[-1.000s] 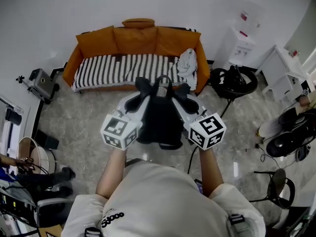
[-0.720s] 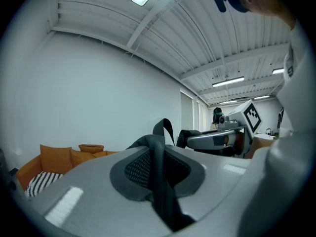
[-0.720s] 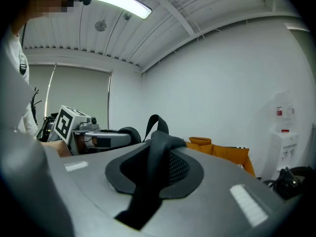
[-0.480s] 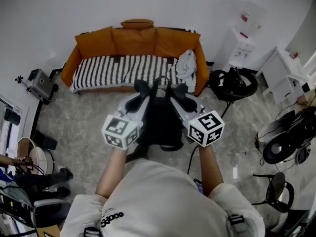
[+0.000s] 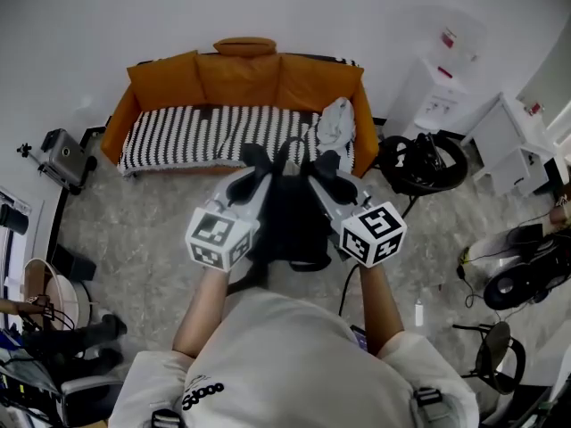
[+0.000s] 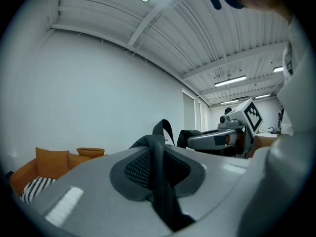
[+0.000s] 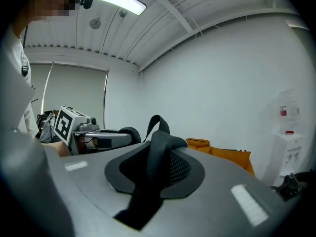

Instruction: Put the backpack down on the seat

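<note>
1. Head view: black backpack hangs in the air between the two grippers, in front of the person. It is over the floor in front of the sofa, not on the seat.
2. Backpack is upright. Its top handle loops up above the gripper tips and its body hangs below them.
3. Left gripper is clamped on the left strap. In the left gripper view, left gripper has its jaws closed tight on the left strap, with mesh padding at the pinch and the handle behind.
4. Right gripper is clamped on the right strap. In the right gripper view, right gripper has its jaws closed on the right strap, which folds over at the pinch.
5. Grippers are side by side, roughly level, tips toward the sofa, with the backpack between them. Each shows in the other's view: right gripper, left gripper.
6. Sofa is orange and stands against the wall. The seat has a black-and-white striped cover.
7. White cloth lies crumpled at the seat's right end.
8. White dispenser stands right of the sofa, also by the wall.
</note>
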Demonstrator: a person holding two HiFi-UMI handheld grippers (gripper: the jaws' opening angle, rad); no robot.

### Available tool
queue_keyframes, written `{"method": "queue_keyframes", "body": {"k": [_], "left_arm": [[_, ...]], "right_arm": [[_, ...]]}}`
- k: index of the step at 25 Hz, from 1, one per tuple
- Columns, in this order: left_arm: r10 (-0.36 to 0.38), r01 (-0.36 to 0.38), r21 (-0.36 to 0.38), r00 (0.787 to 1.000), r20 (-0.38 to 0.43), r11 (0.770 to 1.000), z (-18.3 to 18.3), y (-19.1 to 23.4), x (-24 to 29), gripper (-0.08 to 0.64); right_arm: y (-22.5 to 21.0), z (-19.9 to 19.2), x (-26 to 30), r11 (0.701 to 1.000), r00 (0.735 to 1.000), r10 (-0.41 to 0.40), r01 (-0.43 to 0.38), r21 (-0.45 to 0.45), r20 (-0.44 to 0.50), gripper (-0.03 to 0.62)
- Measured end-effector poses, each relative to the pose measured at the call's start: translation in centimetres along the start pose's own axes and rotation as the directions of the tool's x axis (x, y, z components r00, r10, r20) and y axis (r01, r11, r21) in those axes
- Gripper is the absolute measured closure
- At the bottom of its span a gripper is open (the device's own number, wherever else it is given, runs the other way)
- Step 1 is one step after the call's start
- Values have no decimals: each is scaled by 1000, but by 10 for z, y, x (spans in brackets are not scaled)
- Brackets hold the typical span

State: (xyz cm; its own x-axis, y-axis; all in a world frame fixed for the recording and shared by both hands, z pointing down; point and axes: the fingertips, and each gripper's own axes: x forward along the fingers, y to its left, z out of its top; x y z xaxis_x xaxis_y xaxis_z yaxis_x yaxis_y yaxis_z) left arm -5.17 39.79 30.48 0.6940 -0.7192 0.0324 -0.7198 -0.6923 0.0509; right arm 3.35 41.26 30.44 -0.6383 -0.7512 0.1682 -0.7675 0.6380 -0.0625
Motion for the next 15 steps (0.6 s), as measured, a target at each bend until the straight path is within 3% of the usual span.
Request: {"method": "queue_keyframes", "body": {"k": [15], "left_arm": [[-5,4,-22,999,-43,1000,0,127,108,514]], "right_arm": [[-89,18,133,999,1000,0,1,39,-29,520]]}}
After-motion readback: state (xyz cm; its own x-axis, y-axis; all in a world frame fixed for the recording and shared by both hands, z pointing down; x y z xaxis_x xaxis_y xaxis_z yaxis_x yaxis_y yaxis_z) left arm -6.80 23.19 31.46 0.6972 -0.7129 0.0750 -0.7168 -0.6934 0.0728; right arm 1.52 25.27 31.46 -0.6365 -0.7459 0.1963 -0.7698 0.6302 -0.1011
